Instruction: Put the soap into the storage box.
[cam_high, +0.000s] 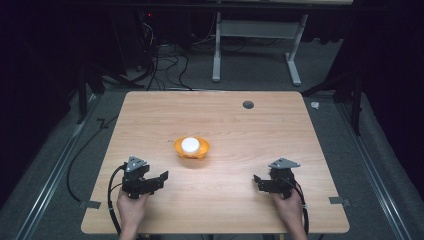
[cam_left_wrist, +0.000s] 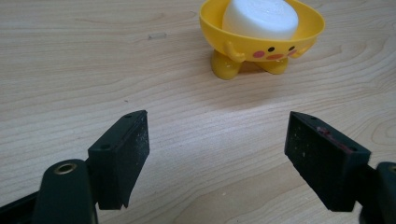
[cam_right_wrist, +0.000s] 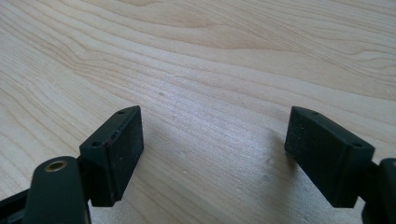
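Left gripper (cam_left_wrist: 217, 154): jaws wide apart, empty, aimed at yellow chick-shaped bowl (cam_left_wrist: 243, 46) mid-table (cam_high: 150, 120). Right gripper (cam_right_wrist: 212, 154): likewise spread, empty, well apart. Risk: bowl on small feet tips if nudged off-centre; white block (cam_left_wrist: 260, 17) inside spills.

**Around the work area**

A light wooden tabletop (cam_high: 220, 200) with visible grain fills the middle of the high view. A small round dark hole (cam_high: 248, 104) sits near its far edge. Beyond it, on grey carpeted floor (cam_high: 250, 70), stands a white table frame (cam_high: 257, 30). Black cables (cam_high: 167, 65) lie tangled at the far left.
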